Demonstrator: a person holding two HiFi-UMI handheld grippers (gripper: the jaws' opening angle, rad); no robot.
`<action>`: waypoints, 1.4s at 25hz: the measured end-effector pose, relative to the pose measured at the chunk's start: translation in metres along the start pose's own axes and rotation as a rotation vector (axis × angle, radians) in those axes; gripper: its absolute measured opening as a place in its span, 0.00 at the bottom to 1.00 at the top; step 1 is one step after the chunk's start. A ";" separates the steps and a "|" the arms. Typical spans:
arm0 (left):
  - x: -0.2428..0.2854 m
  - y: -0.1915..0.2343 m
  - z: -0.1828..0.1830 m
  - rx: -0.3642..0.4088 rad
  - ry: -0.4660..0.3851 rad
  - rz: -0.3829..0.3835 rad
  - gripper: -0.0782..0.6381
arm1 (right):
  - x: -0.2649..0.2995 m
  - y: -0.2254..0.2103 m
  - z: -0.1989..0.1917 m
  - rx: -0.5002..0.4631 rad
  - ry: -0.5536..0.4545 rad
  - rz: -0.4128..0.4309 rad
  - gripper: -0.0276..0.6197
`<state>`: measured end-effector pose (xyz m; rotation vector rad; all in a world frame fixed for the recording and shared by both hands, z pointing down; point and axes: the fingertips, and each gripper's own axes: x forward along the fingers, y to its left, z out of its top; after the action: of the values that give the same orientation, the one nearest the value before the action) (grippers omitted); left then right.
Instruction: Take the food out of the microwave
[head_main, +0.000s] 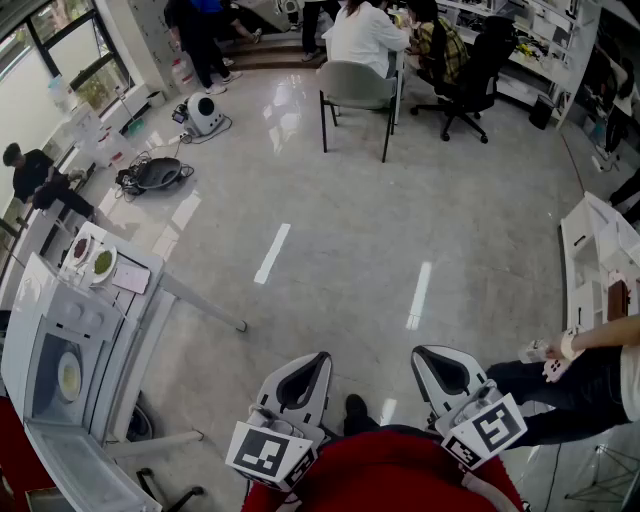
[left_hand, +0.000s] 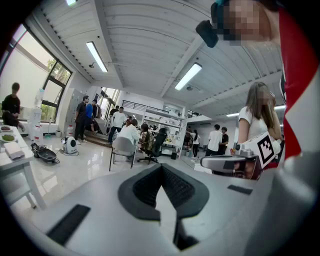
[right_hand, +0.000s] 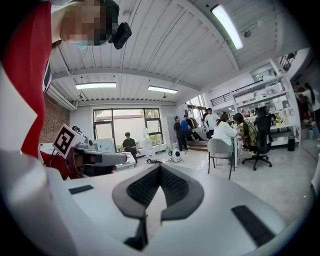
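A white microwave (head_main: 40, 350) stands at the far left of the head view, its door (head_main: 75, 465) folded open below it. Inside sits a pale plate of food (head_main: 68, 376). My left gripper (head_main: 303, 380) and right gripper (head_main: 447, 372) hover side by side over the floor near the bottom middle, well to the right of the microwave. Both point forward with jaws together and nothing between them. In the left gripper view the jaws (left_hand: 161, 170) meet along a seam; in the right gripper view the jaws (right_hand: 160, 169) also meet.
A small white table (head_main: 135, 275) with two bowls stands just beyond the microwave. A grey chair (head_main: 355, 85) and seated people are far ahead. A person (head_main: 590, 370) sits close at the right beside white shelving (head_main: 590, 250). Devices and cables (head_main: 160, 172) lie on the floor.
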<state>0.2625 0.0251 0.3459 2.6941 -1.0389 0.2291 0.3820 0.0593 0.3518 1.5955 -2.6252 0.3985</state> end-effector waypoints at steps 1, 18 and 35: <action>0.000 0.001 0.000 0.001 0.000 0.000 0.12 | 0.001 0.000 -0.001 0.001 0.000 -0.001 0.06; -0.011 0.016 -0.004 -0.053 -0.006 0.058 0.12 | 0.009 0.011 -0.001 0.004 0.012 0.045 0.06; -0.087 0.106 -0.015 -0.155 -0.045 0.341 0.12 | 0.088 0.076 -0.005 -0.014 0.088 0.271 0.06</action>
<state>0.1257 0.0087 0.3584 2.3829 -1.4631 0.1415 0.2733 0.0171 0.3564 1.1894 -2.7740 0.4482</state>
